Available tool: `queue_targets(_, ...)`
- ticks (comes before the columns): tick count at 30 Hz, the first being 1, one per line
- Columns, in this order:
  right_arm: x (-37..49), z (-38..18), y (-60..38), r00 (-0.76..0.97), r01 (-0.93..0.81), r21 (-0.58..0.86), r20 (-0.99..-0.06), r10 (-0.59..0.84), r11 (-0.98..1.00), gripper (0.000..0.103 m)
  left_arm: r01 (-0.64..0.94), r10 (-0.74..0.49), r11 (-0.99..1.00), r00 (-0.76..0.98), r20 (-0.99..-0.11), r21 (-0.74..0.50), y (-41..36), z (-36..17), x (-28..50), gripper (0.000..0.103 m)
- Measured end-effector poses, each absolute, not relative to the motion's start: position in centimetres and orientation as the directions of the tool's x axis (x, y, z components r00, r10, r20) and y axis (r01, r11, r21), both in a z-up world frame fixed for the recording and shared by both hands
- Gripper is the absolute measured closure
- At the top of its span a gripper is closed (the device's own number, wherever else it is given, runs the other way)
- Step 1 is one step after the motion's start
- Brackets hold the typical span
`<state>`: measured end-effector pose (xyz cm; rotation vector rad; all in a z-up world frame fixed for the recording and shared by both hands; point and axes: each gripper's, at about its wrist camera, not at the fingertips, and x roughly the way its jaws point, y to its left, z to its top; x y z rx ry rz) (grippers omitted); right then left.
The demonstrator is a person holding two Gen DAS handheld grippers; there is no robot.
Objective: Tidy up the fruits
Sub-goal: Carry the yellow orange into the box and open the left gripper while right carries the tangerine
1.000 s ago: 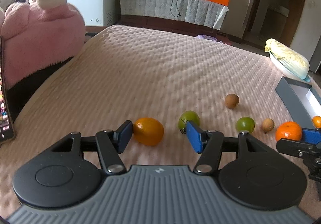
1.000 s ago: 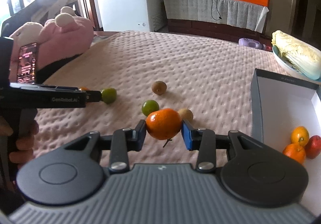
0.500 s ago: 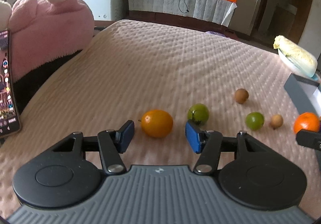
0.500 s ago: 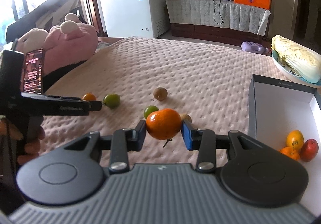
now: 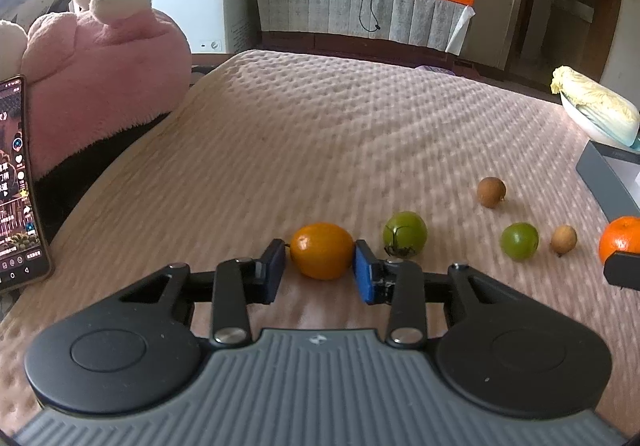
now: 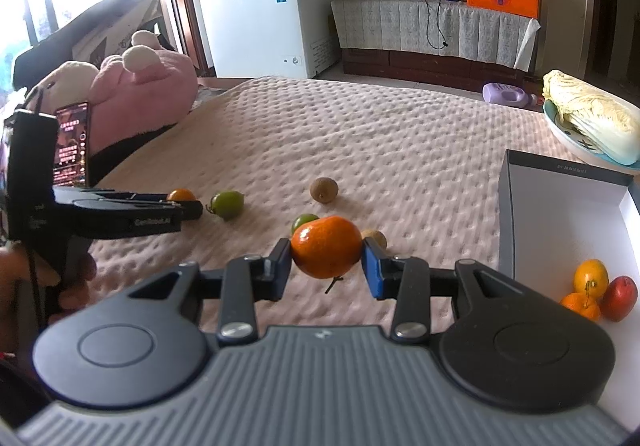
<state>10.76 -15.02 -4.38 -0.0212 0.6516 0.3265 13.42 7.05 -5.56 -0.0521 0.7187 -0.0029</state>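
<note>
Down on the pink quilted bedspread (image 5: pixel 320 134), the yellow-orange fruit (image 5: pixel 322 250) sits between the pads of the left gripper (image 5: pixel 320 268), whose jaws are closing; the right-hand pad looks to touch the skin, the left-hand pad is at or just off the stem end. Just right of that fruit lies a green tomato (image 5: pixel 405 233), then a smaller green fruit (image 5: pixel 519 241), a small tan fruit (image 5: pixel 564 240) and, farther back, a brown round fruit (image 5: pixel 491 192). Beyond the fruit the bedspread runs bare to its far edge.

Well right of it, the right gripper (image 6: pixel 326 266) pinches a tangerine (image 6: pixel 326 246) above the cover, both pads pressed on its sides. Right again stands the open grey box (image 6: pixel 560 230), its near wall facing the fruits; three fruits (image 6: pixel 596 290) rest in its corner. Small print on its rim is unreadable.

Left of the yellow-orange fruit, a lit phone (image 5: pixel 16 182) leans by a pink plush toy (image 5: pixel 104 70). Lettering on the left gripper's side is too blurred to read surely.
</note>
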Motion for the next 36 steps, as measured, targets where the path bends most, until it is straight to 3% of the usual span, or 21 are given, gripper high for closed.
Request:
queue_targets(9,9.9,-3.5,-16.1,0.764,-0.305,0.079,-0.575,0.293,0.949,0.062,-0.024,-0.032,0.996,0.786,-0.618,-0.081,6.4,-3.2,12.4,0.061)
queue_targets(36,5.7,0.5,-24.5,0.844,-0.223,0.096,-0.479,0.241,0.970,0.062,0.244,-0.254,0.966,0.810,-0.529,-0.090,-8.5,0.2,11.3,0.061)
